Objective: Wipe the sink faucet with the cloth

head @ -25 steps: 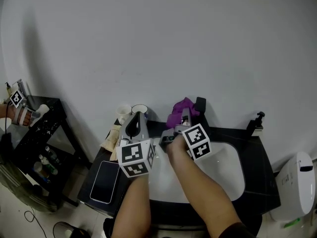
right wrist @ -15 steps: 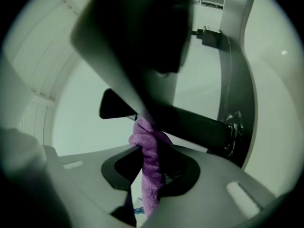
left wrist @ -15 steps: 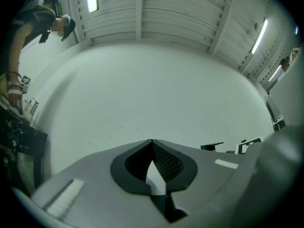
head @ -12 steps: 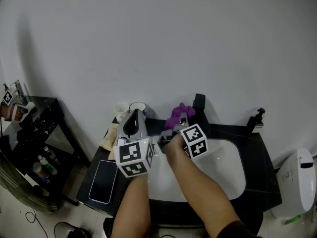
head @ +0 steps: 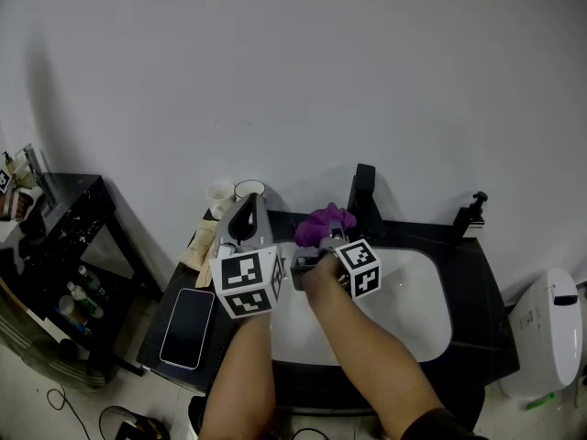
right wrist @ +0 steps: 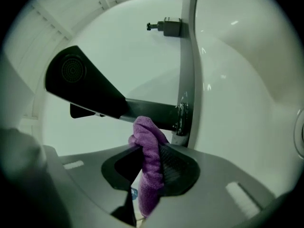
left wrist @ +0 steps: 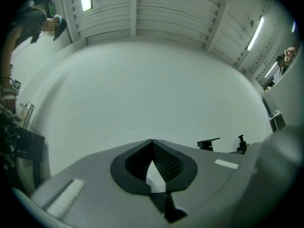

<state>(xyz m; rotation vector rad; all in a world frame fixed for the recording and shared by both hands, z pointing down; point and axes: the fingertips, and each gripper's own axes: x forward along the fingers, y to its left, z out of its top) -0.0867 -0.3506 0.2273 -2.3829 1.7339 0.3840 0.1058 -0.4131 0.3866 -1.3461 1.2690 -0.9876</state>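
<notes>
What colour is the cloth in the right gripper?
Purple; the cloth shows best in the right gripper view.

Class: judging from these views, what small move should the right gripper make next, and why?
Probably nudge the right gripper forward to press the purple cloth against the black faucet: its jaws are shut on the cloth, which sits close to the faucet.

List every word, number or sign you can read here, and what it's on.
No text can be read.
On the left cube and right cube: square black-and-white markers, no letters.
On the phone: nothing, screen dark.
On the bottles and dispenser: any print is too small to read.
</notes>
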